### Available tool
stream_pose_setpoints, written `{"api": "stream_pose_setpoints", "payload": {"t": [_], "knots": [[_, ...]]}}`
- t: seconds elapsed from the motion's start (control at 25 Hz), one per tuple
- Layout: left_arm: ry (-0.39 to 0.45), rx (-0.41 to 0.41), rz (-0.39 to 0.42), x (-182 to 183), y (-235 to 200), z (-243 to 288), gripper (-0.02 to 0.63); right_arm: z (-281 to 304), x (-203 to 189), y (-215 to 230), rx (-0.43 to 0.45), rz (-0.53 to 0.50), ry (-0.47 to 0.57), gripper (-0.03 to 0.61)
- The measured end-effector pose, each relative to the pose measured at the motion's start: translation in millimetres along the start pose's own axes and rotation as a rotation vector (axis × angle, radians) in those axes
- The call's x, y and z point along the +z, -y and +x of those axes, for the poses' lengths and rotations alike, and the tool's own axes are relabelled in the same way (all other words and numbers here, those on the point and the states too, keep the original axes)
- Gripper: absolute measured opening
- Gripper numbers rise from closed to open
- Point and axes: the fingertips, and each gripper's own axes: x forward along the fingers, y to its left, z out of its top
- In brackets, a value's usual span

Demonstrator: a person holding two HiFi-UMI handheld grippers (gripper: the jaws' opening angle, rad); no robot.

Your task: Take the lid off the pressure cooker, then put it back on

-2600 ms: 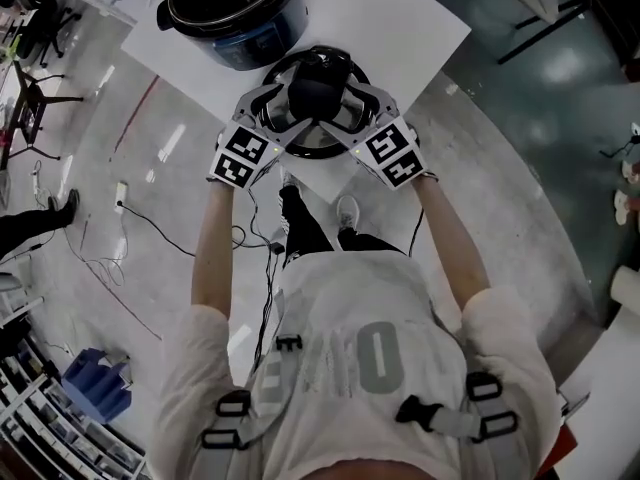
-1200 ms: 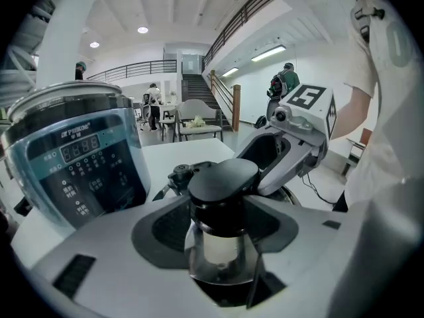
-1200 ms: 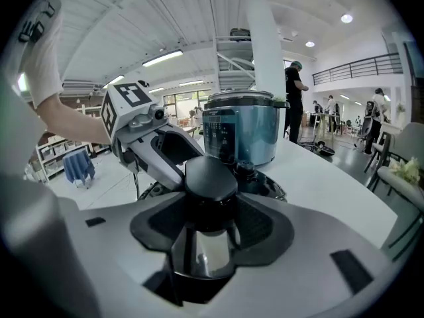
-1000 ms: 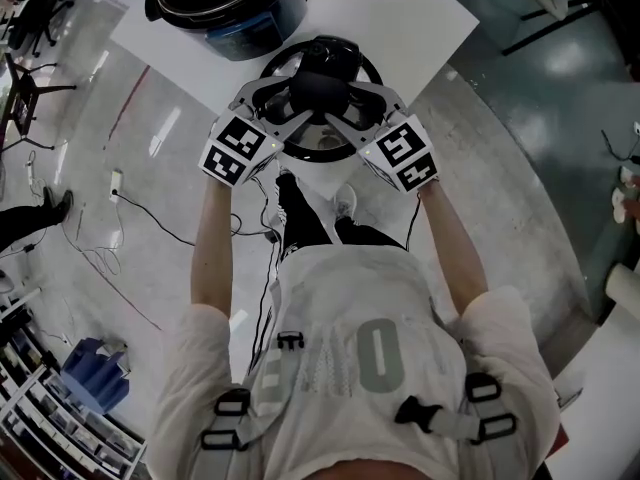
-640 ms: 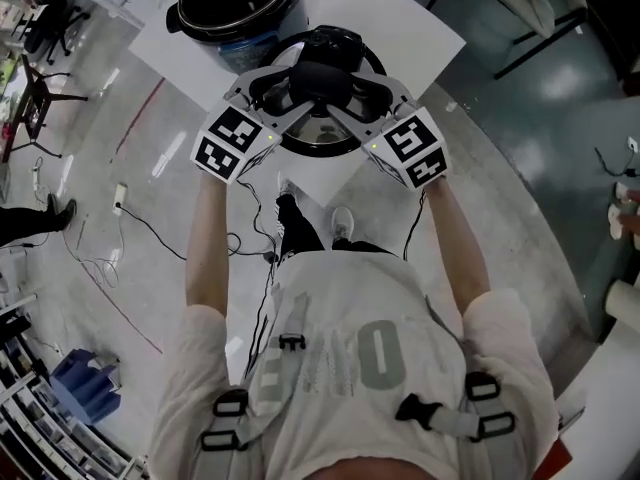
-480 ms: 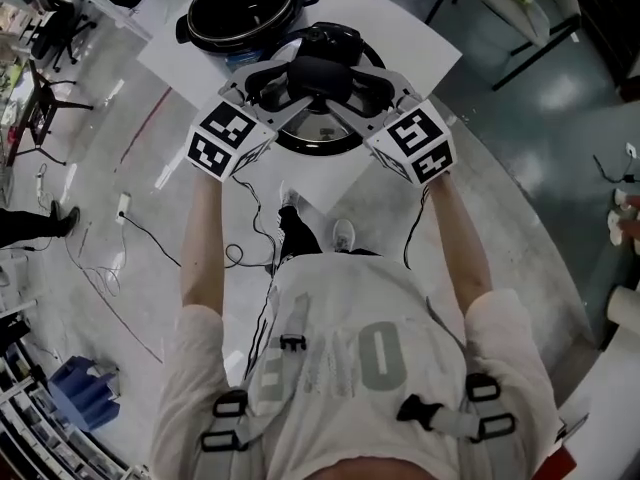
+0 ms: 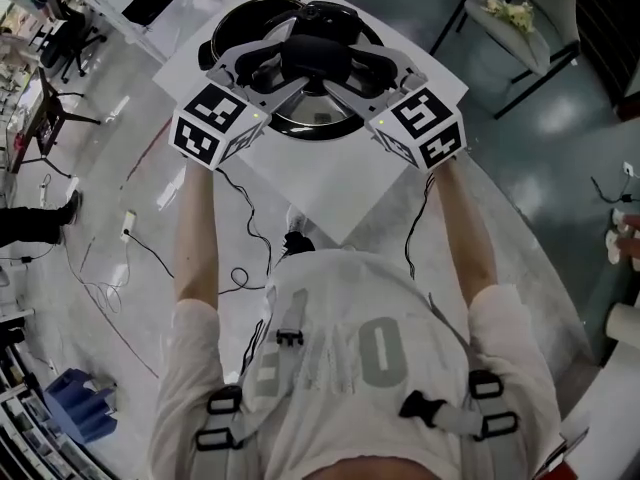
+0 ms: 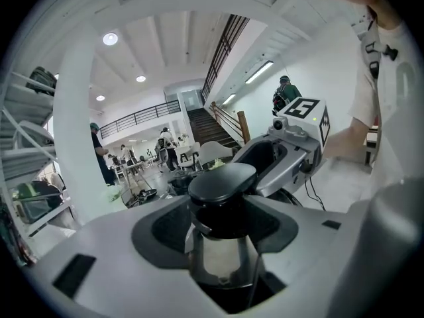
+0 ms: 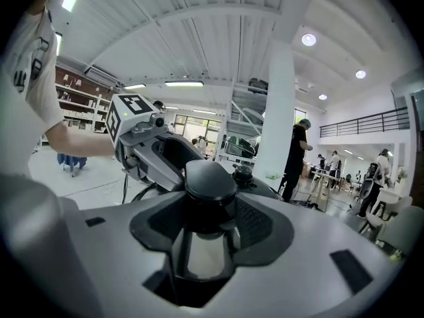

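The pressure cooker lid (image 7: 305,118), steel with a black rim, hangs in the air over the black pot, whose rim (image 7: 232,20) shows past the lid's far left side. Both grippers hold the lid's black knob (image 7: 316,52) from opposite sides. My left gripper (image 7: 283,66) is shut on the knob from the left and my right gripper (image 7: 352,66) from the right. The left gripper view has the knob (image 8: 222,183) between its jaws, with the right gripper's body (image 8: 291,148) behind. The right gripper view shows the same knob (image 9: 211,177) and the left gripper's body (image 9: 149,144).
The pot stands on a white table (image 7: 330,183) whose near corner points at me. A chair (image 7: 525,23) is at the upper right, and a dark tablet (image 7: 150,4) lies on another table at the upper left. Cables (image 7: 245,258) trail on the floor.
Both grippers have risen with the lid, from the table in front of the pot up and away from me, so that it now hangs over the pot.
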Motion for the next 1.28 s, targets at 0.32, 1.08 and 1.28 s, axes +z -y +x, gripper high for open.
{"api": "stream_pose_setpoints", "payload": {"t": [0.32, 1.08, 1.28], "knots": [[0.01, 0.014, -0.002, 9, -101, -29, 0.244, 78, 68, 25, -0.006, -0.037, -0.002, 0.232], [-0.052, -0.052, -0.146, -79, -175, 28, 0.245, 181, 11, 68, 0.054, 0.027, -0.115, 0.235], [-0.038, -0.078, -0.178, -92, -182, 28, 0.245, 194, 4, 66, 0.08, 0.069, -0.125, 0.236]]}}
